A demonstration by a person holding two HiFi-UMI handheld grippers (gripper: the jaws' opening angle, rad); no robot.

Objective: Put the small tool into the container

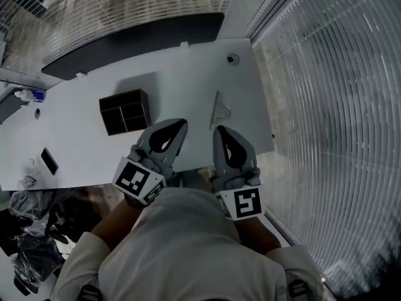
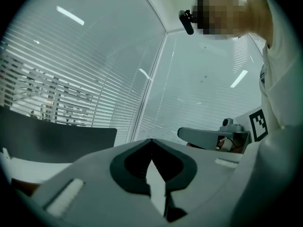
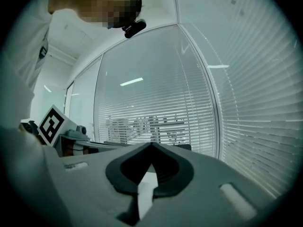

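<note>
A dark brown container (image 1: 124, 111) with square compartments stands on the white table (image 1: 188, 74), left of centre. The small tool (image 1: 219, 110), a thin grey metal piece, lies on the table to its right. Both grippers hover over the near table edge, close to the person's body. My left gripper (image 1: 182, 124) is shut and empty, its tips right of the container. My right gripper (image 1: 220, 130) is shut and empty, its tips just short of the tool. In the gripper views the left gripper (image 2: 151, 141) and right gripper (image 3: 151, 144) point up at window blinds, jaws closed tip to tip.
A small round object (image 1: 232, 59) sits at the table's far right corner. A black phone (image 1: 49, 160) and a small item (image 1: 27, 181) lie at the left end. A dark panel (image 1: 131, 42) runs along the back edge. Dark bags (image 1: 31, 231) lie on the floor.
</note>
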